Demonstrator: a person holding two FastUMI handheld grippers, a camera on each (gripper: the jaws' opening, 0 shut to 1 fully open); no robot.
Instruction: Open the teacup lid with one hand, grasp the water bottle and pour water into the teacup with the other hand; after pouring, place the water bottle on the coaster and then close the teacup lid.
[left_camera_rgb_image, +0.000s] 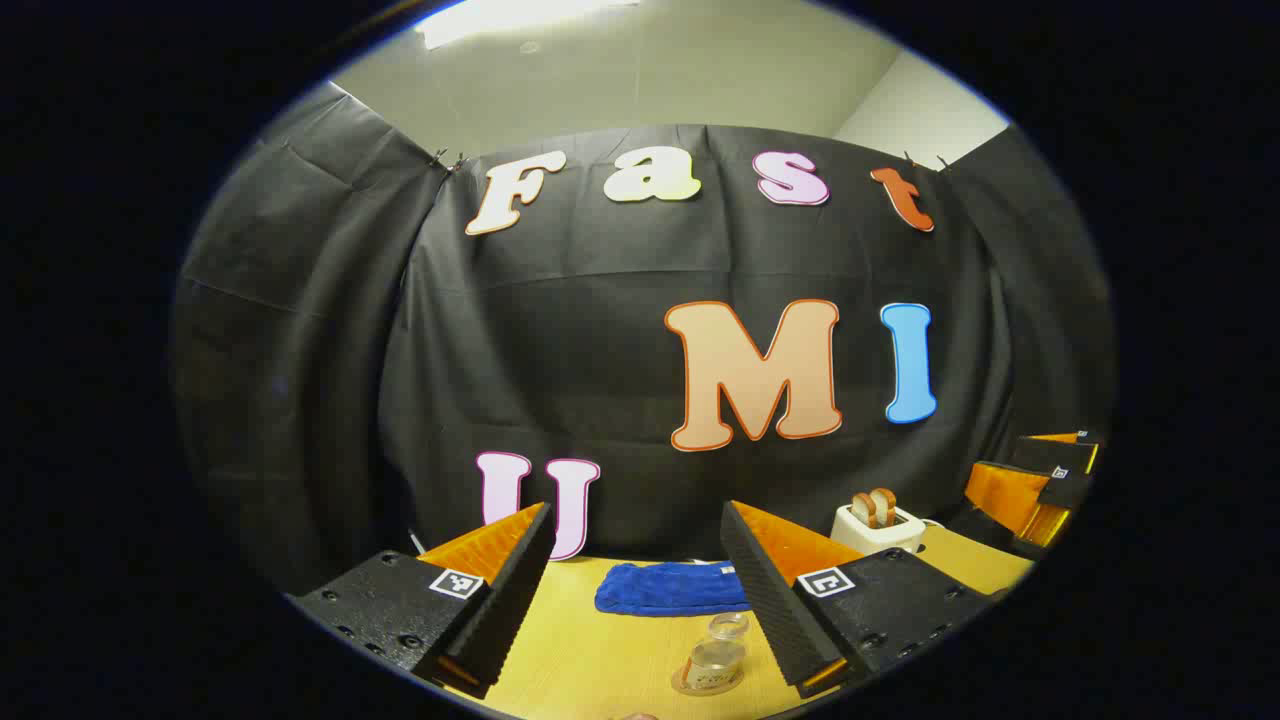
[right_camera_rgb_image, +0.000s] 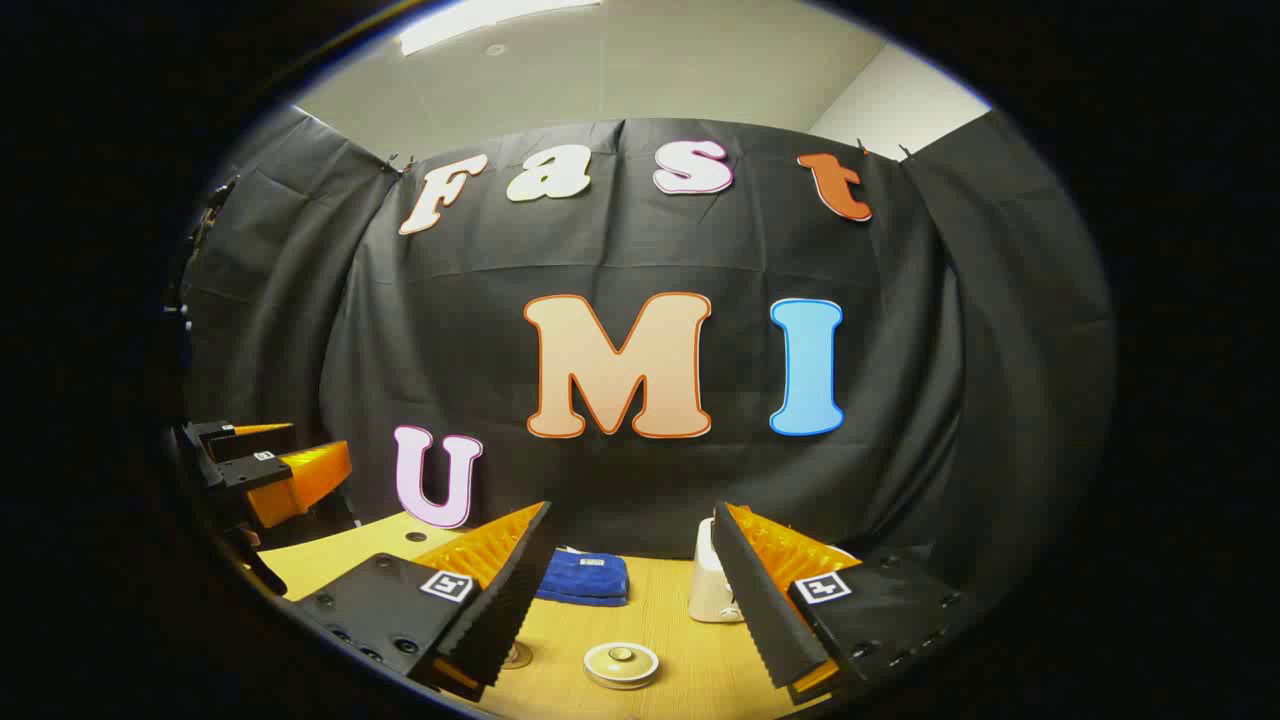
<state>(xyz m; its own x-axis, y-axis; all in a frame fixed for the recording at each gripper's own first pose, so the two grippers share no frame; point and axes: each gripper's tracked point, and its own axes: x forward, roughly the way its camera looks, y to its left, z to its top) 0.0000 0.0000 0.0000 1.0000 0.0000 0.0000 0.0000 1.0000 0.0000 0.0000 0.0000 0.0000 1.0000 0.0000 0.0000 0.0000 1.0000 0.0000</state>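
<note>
In the left gripper view the left gripper (left_camera_rgb_image: 635, 590) is held level above the bench (left_camera_rgb_image: 600, 660), its fingers wide apart and holding nothing; low between them, near the bottom edge, lies a clear bottle (left_camera_rgb_image: 715, 660) on its side, small and partly cut off by the right finger, so its cap is hard to make out; beyond it a blue cloth (left_camera_rgb_image: 668, 588) lies flat on the bench; farther right a white toaster (left_camera_rgb_image: 878, 525) with two slices in it stands near the wall; at the far right edge the right gripper (left_camera_rgb_image: 1040, 480) shows, cut off, its fingers' state unclear.

In the right gripper view the right gripper (right_camera_rgb_image: 630, 590) also sits level over the bench (right_camera_rgb_image: 680, 640), fingers spread and empty; between them, close in, rests a round cream lid (right_camera_rgb_image: 621, 664) with a knob, what lies under it not clear; left of it a small round thing peeps from under the left finger, too hidden to name; farther back lies the cloth (right_camera_rgb_image: 584, 578), folded; the toaster (right_camera_rgb_image: 712, 585) stands partly behind the right finger; at far left the left gripper (right_camera_rgb_image: 270, 465) shows.
</note>
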